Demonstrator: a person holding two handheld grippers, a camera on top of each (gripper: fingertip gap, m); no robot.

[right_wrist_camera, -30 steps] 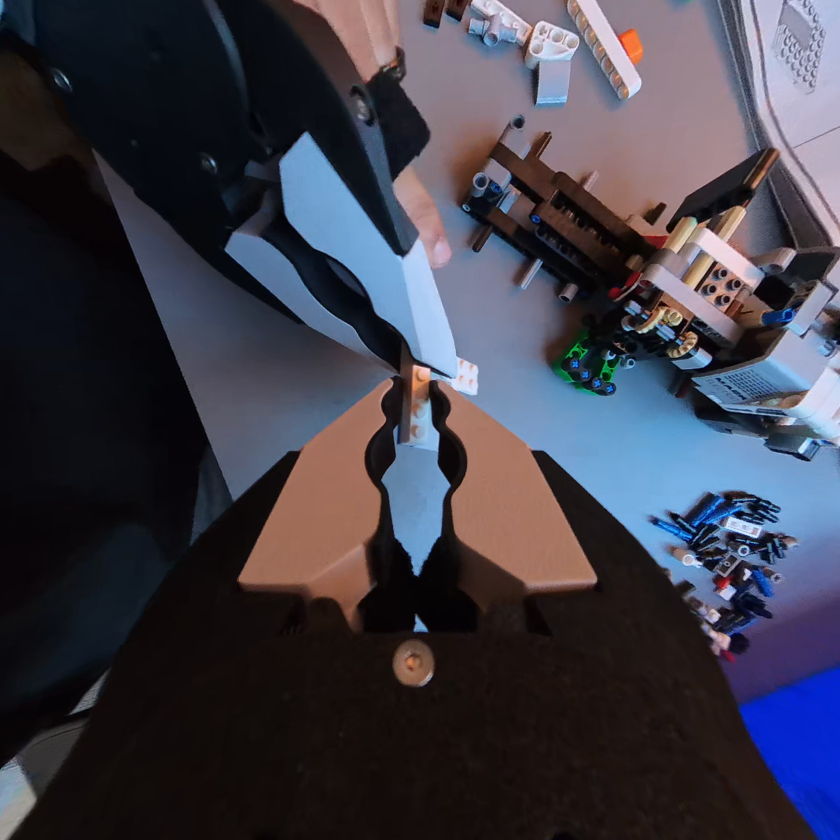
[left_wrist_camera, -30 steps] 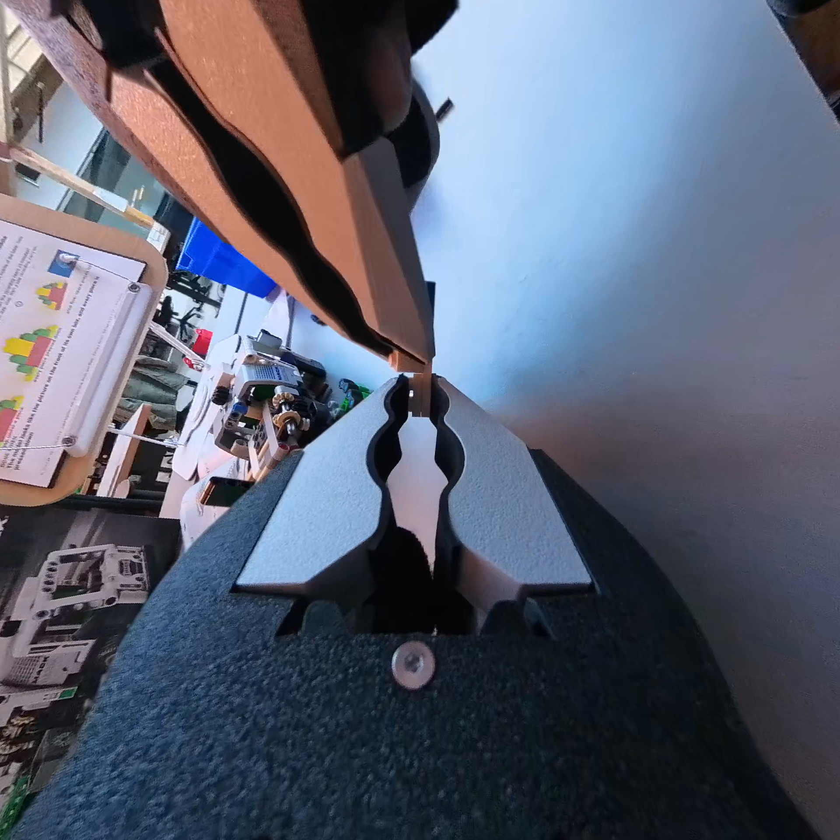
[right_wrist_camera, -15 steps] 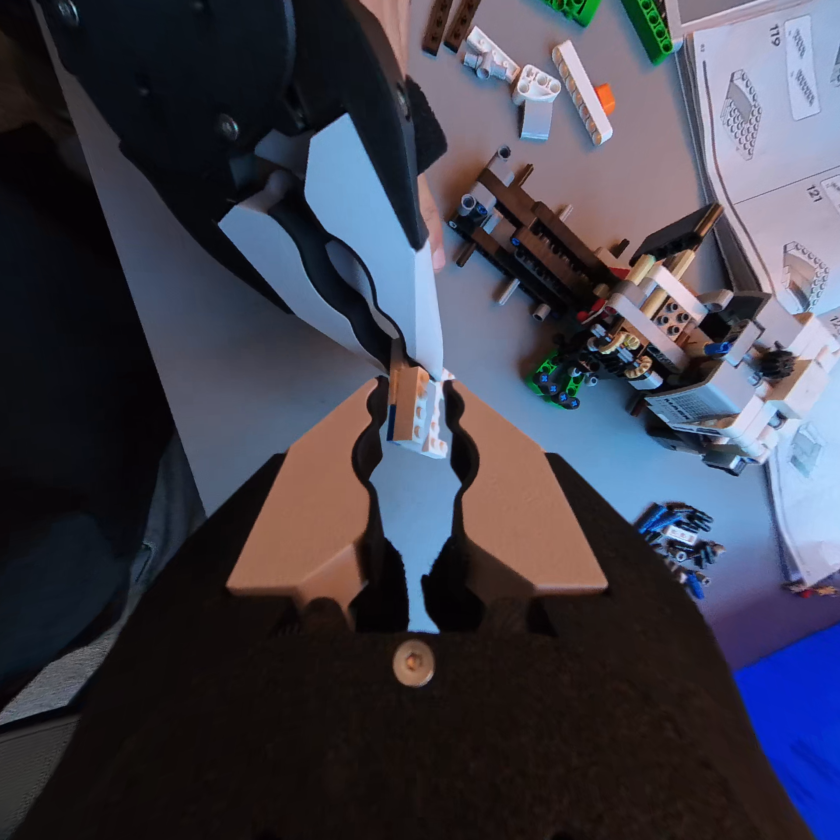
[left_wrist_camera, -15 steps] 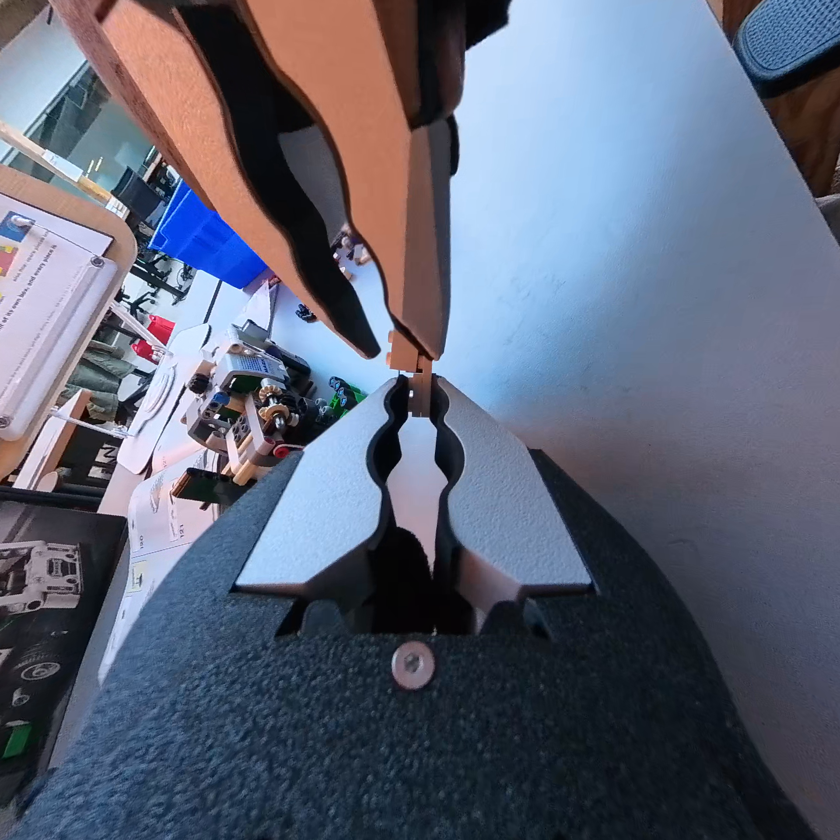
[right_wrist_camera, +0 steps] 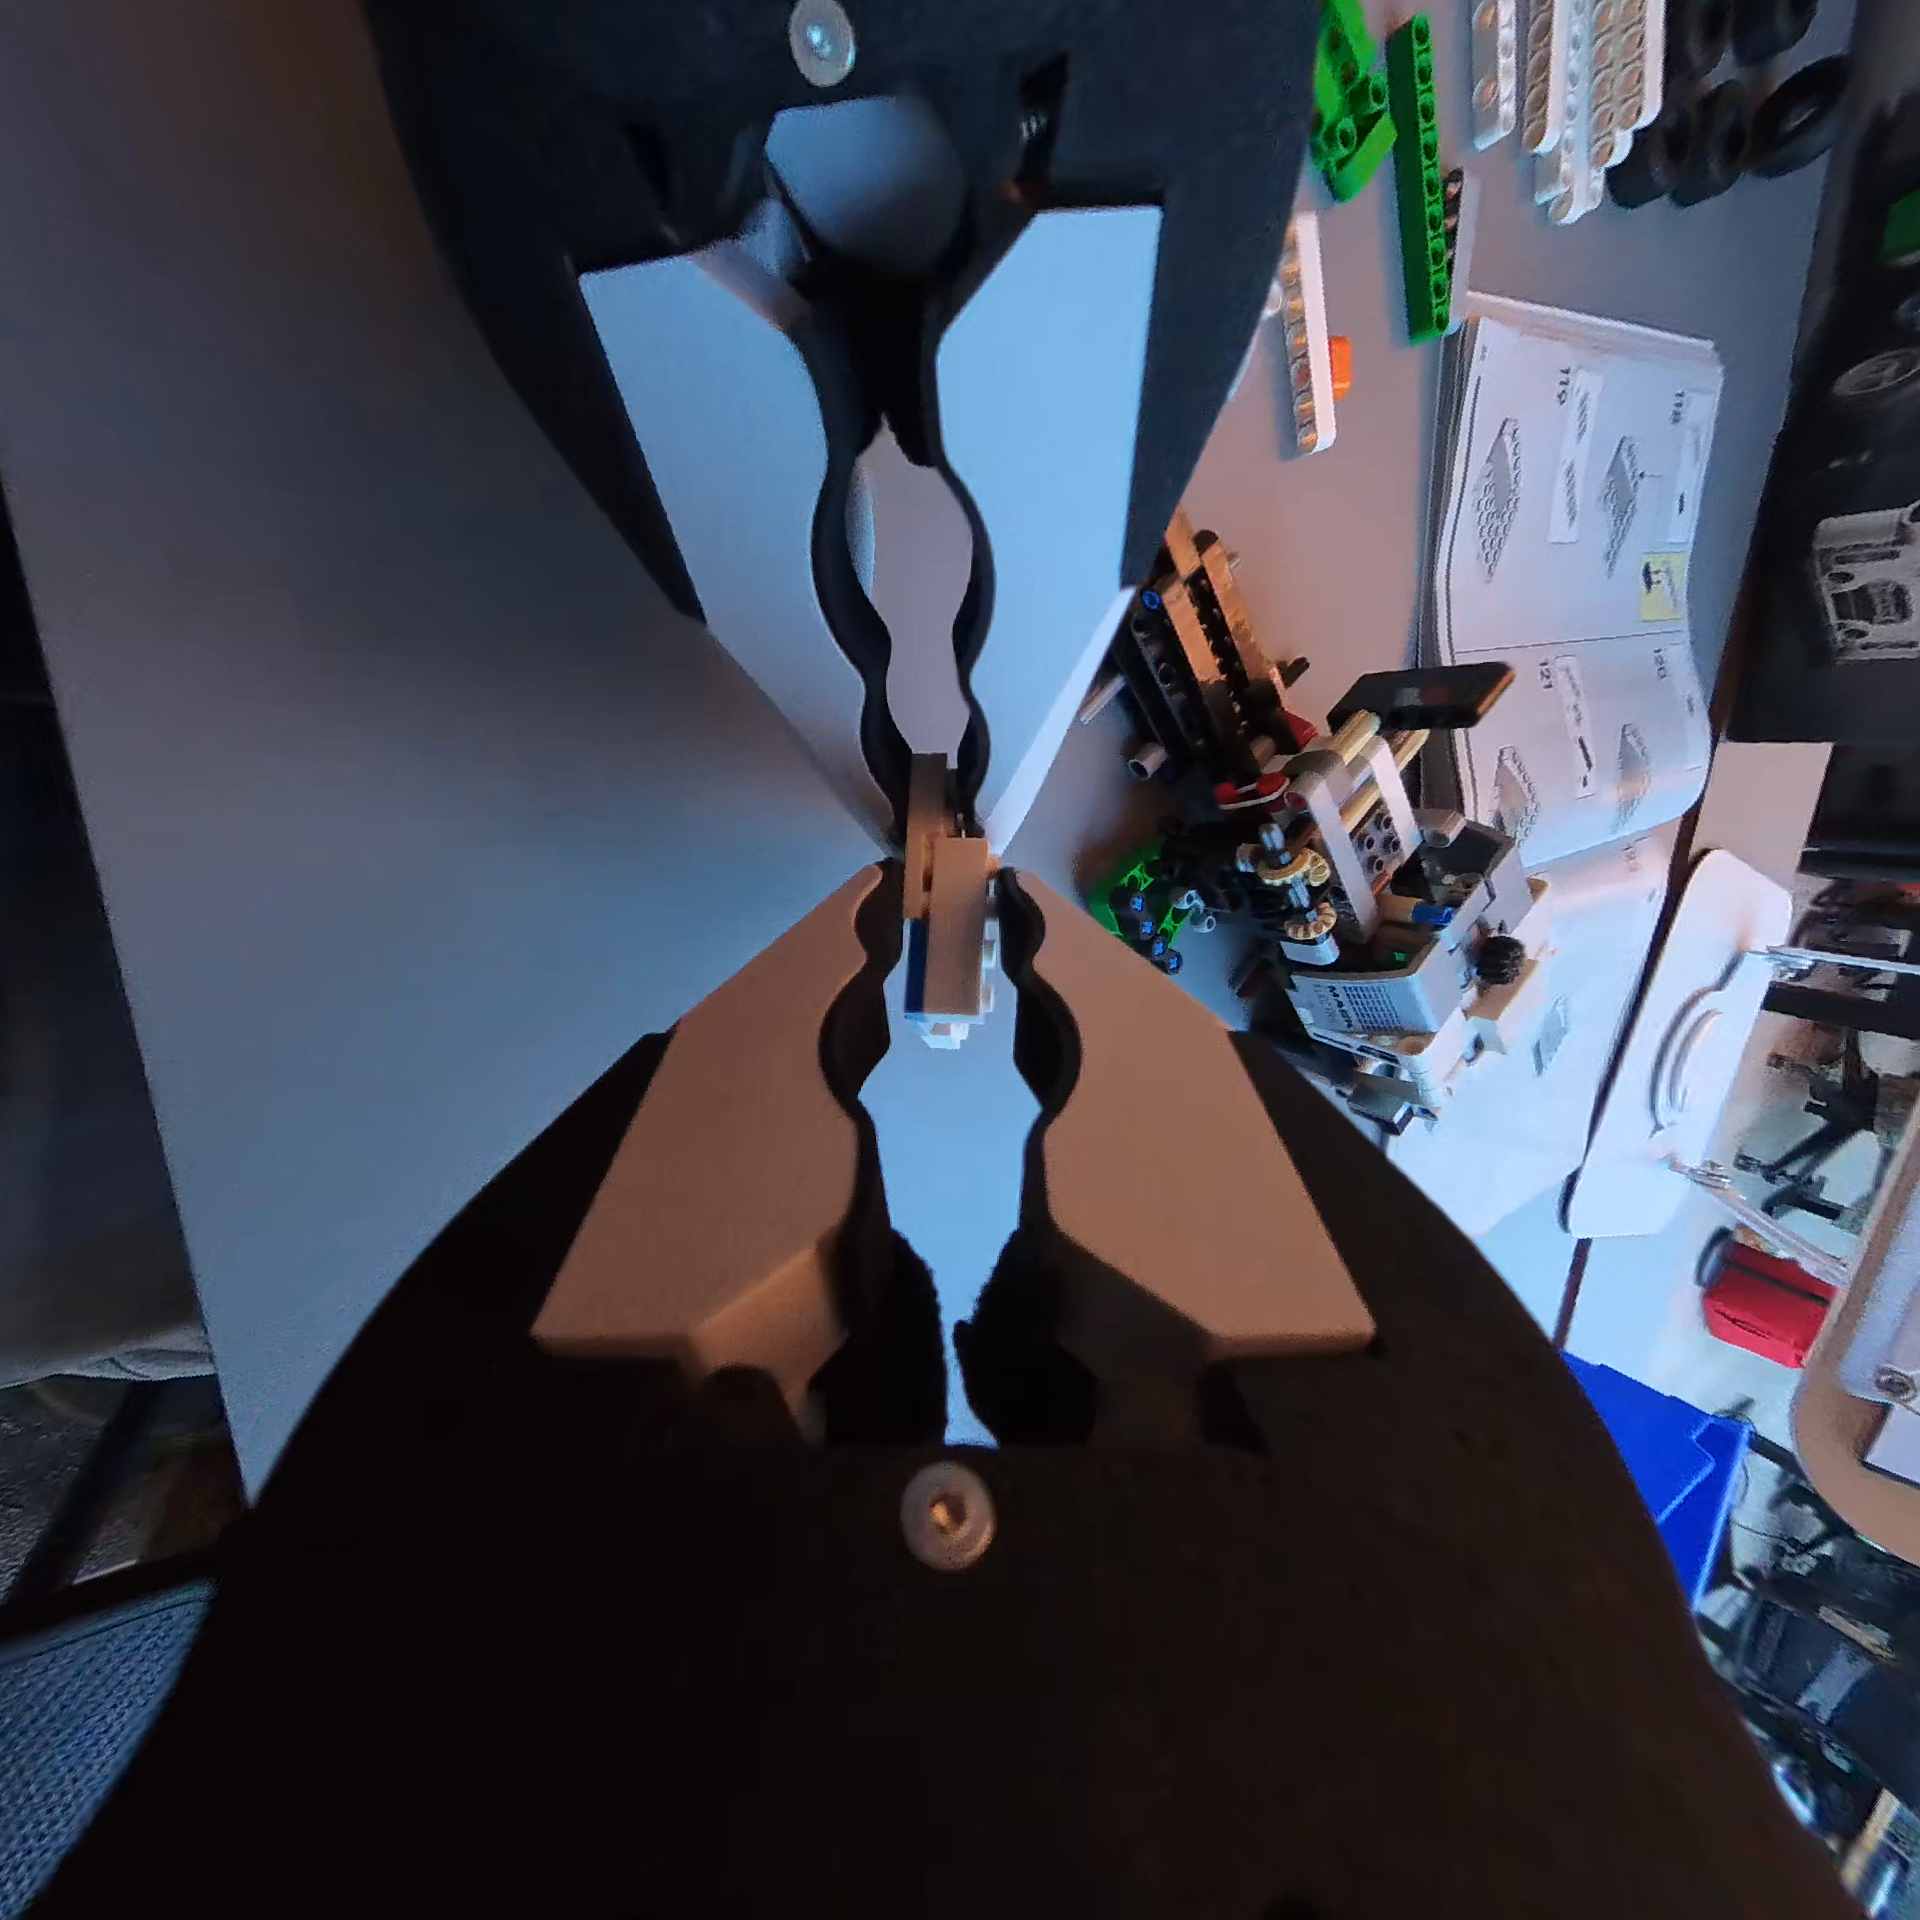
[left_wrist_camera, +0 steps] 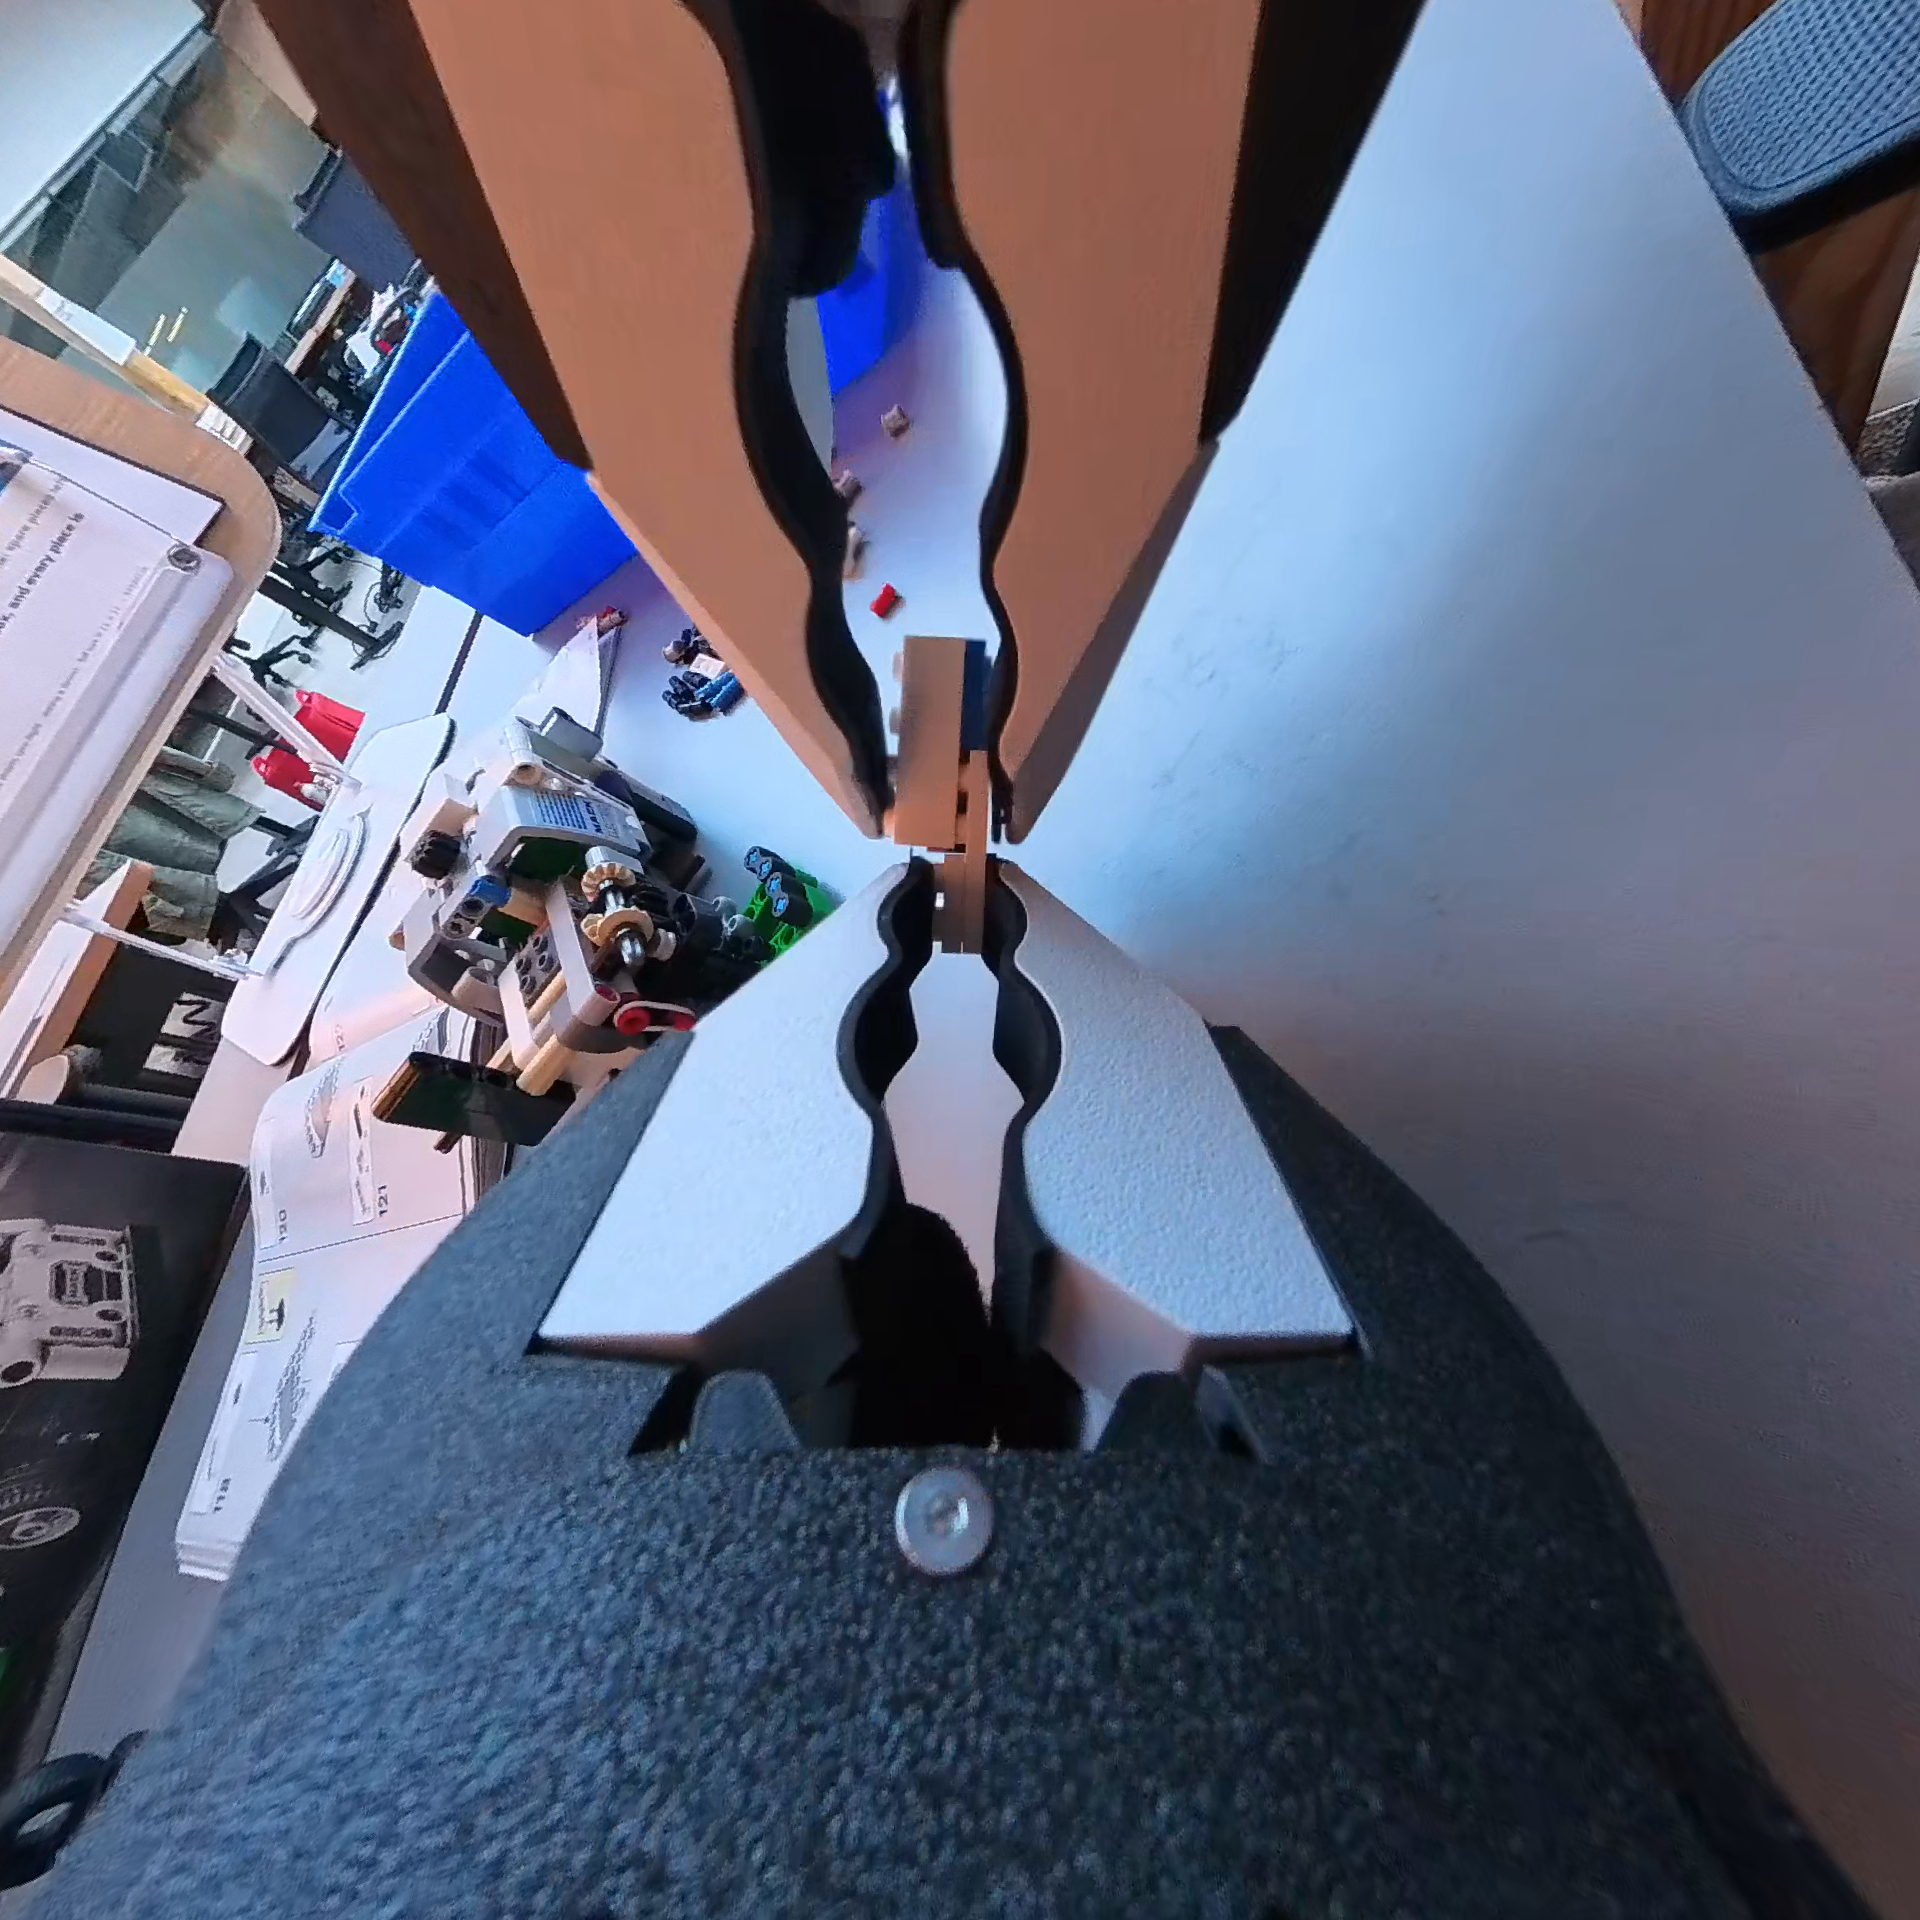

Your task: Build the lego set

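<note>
My left gripper (left_wrist_camera: 956,883) is shut on a small thin plate (left_wrist_camera: 961,914) held edge-on at its tips. My right gripper (right_wrist_camera: 945,894) is shut on a small white brick stack with a blue side (right_wrist_camera: 951,961). The two grippers face each other tip to tip above the white table (left_wrist_camera: 1455,727). The thin plate (right_wrist_camera: 928,795) touches the end of the brick stack (left_wrist_camera: 935,743). In the left wrist view the right gripper (left_wrist_camera: 940,821) comes down from above. In the right wrist view the left gripper (right_wrist_camera: 930,821) comes down from above.
A partly built grey, white and black model (right_wrist_camera: 1351,894) lies on the table, also in the left wrist view (left_wrist_camera: 561,904). An open instruction booklet (right_wrist_camera: 1558,499), green beams (right_wrist_camera: 1423,177), white beams (right_wrist_camera: 1579,94), a pile of small pins (left_wrist_camera: 701,686) and a blue bin (left_wrist_camera: 468,499) lie around. My two grippers' fingertips are within a few centimetres of each other.
The right gripper has swung round from a slanted pose to face the left gripper head-on. Both views have turned, and the two held pieces now sit end to end.
</note>
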